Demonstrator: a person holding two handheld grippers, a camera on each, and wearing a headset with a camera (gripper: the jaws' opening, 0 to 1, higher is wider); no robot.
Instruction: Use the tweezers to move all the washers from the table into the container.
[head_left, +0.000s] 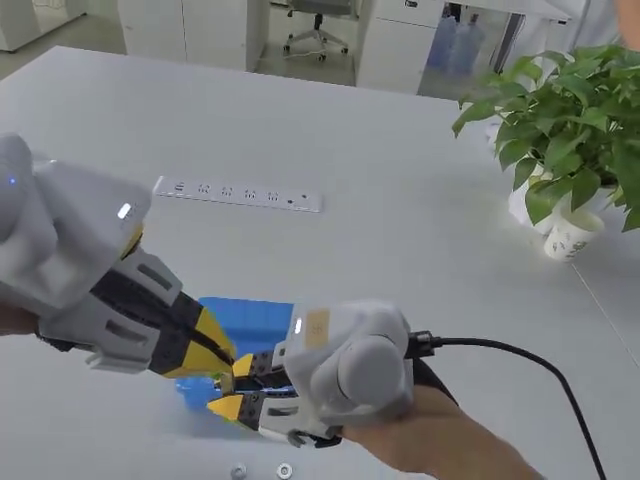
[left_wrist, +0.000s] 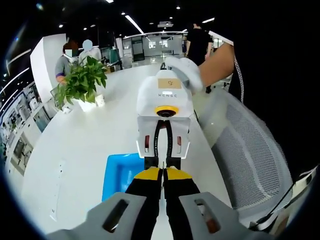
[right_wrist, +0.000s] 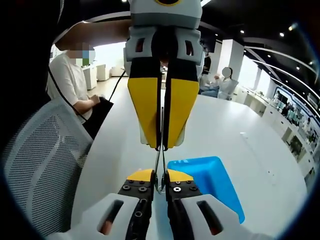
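Right hand-held gripper (right_wrist: 160, 179) and left hand-held gripper (left_wrist: 163, 172) are both clenched on the tweezers (right_wrist: 160, 165). Two washers (head_left: 285, 468) are noted on the bench (head_left: 400, 220), outside the container (head_left: 245, 315); transfer is judged outstanding.

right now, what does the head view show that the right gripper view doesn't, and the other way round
Head view: small silver metal washers and a leafy green potted plant. Right gripper view: thin metal tweezers pinched by the left claw and the right claw, plus a white mesh chair. Shared: the blue plastic container and both claws.
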